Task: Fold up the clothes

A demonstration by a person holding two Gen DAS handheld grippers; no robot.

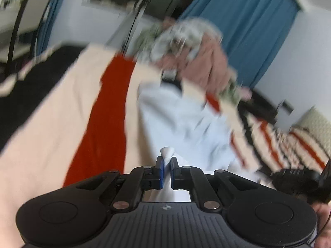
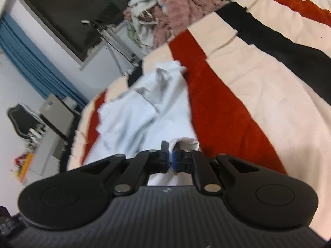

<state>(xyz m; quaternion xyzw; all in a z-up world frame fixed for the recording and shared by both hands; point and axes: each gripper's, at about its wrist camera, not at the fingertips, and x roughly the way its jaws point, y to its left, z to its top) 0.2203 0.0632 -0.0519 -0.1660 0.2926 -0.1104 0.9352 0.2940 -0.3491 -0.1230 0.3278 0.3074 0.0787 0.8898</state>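
A pale blue-white garment (image 1: 182,122) lies crumpled on a bed with a cream, red and black striped blanket (image 1: 62,113). My left gripper (image 1: 167,160) is shut on a fold of the garment, and white cloth sticks out between its blue pads. In the right wrist view the same garment (image 2: 134,115) spreads away from me over the blanket (image 2: 258,95). My right gripper (image 2: 170,155) is shut on another edge of it, with a roll of cloth bunched beside the right finger. The left view is motion-blurred.
A heap of pink, grey and green clothes (image 2: 178,6) lies at the far end of the bed, also in the left view (image 1: 196,49). A dark TV screen (image 2: 72,16), blue curtains (image 1: 248,31), and a desk (image 2: 49,136) stand beyond the bed edge.
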